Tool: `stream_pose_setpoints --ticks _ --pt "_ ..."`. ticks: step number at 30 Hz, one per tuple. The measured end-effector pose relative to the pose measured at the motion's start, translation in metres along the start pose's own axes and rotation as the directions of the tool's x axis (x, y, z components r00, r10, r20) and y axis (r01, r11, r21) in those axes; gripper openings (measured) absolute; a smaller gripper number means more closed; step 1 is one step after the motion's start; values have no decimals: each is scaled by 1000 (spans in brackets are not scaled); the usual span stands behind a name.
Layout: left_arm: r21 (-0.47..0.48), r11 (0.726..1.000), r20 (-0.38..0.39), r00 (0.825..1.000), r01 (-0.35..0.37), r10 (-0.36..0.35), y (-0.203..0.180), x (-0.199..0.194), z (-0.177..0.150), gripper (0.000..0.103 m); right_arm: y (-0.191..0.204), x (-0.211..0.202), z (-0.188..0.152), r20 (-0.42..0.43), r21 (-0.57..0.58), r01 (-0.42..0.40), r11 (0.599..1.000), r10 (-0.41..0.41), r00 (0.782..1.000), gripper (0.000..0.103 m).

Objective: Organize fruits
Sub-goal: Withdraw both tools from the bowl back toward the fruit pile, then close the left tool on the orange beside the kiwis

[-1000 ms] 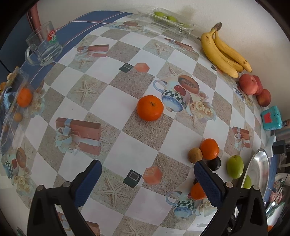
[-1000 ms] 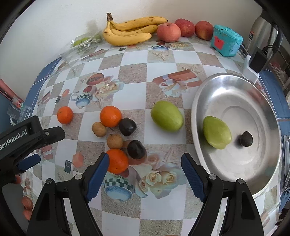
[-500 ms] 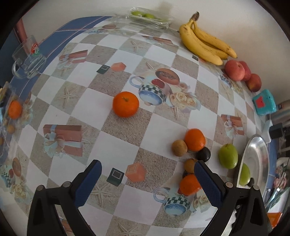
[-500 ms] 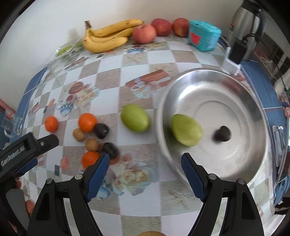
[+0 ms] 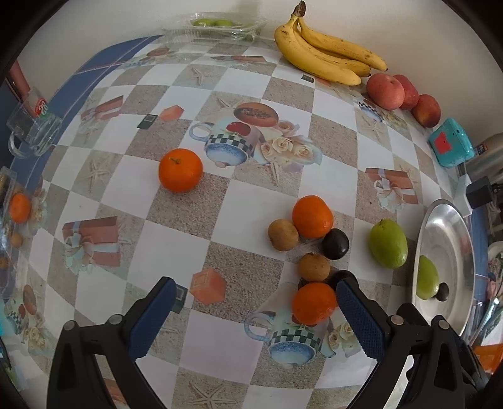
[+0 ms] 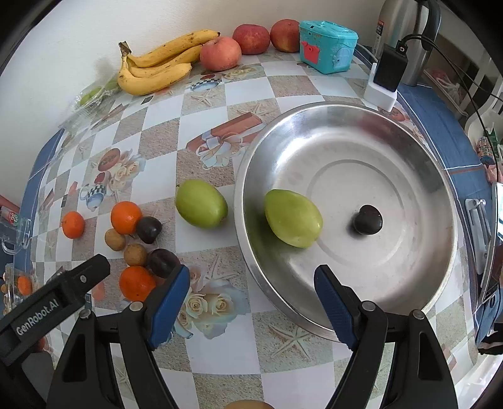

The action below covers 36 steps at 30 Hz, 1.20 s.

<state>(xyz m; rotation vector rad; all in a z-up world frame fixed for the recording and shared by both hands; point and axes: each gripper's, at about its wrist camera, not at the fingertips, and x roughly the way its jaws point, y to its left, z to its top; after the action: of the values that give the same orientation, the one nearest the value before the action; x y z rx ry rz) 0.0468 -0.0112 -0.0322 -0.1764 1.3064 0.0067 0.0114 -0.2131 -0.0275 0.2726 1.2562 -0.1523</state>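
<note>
Table edge: the checkered tablecloth (image 5: 257, 201) ends in a blue border at the far left, where a glass mug (image 5: 31, 129) stands; the back edge meets a white wall.
Open room: a broad bare stretch of cloth lies left of the fruit cluster, with only one orange (image 5: 180, 170) standing alone on it.
Steel bowl: the wide metal bowl (image 6: 424, 176) sits at the right side of the table, its rim just beside a green fruit (image 6: 201, 203) that lies on the cloth.
Inside the bowl: a second green fruit (image 6: 293, 217) and one small dark fruit (image 6: 367, 219), apart from each other.
Fruit cluster: two oranges (image 5: 312, 216), two small brown fruits (image 5: 283, 234) and two dark fruits (image 5: 335, 243) packed close together, some touching.
Back wall: a bunch of three bananas (image 5: 323, 56), three red apples (image 5: 385, 92), a teal toy box (image 5: 451, 146) and a clear tray (image 5: 226, 25) of green fruit.
Left gripper (image 5: 256, 310): jaws wide apart and holding nothing — the nearest orange sits just inside its right-hand finger.
Right gripper (image 6: 251, 299): jaws wide apart, empty, above the bowl's near rim.
Change since a second ago: both views have slid sideways — the bowl now fills the right camera's centre, and the cluster has come nearer the left gripper. No fruit has moved.
</note>
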Motion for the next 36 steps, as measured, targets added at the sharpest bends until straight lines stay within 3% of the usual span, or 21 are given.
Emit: stream_pose_setpoints --ticks 7,18,24,36 --pt "-41 996 0 997 74 -74 3 -2 -1 94 -1 -1 0 1 4 -5 1000 5 1000 82" --pt "-58 992 -26 993 110 -112 1 6 -4 87 -4 -2 1 1 19 -11 1000 11 1000 82" --pt "-89 980 -62 981 179 -185 -3 14 -7 78 -4 -2 1 -1 21 -6 1000 7 1000 82" --pt "-174 954 -118 957 244 -266 -7 31 -14 46 -9 -3 1 1 26 -6 1000 6 1000 82"
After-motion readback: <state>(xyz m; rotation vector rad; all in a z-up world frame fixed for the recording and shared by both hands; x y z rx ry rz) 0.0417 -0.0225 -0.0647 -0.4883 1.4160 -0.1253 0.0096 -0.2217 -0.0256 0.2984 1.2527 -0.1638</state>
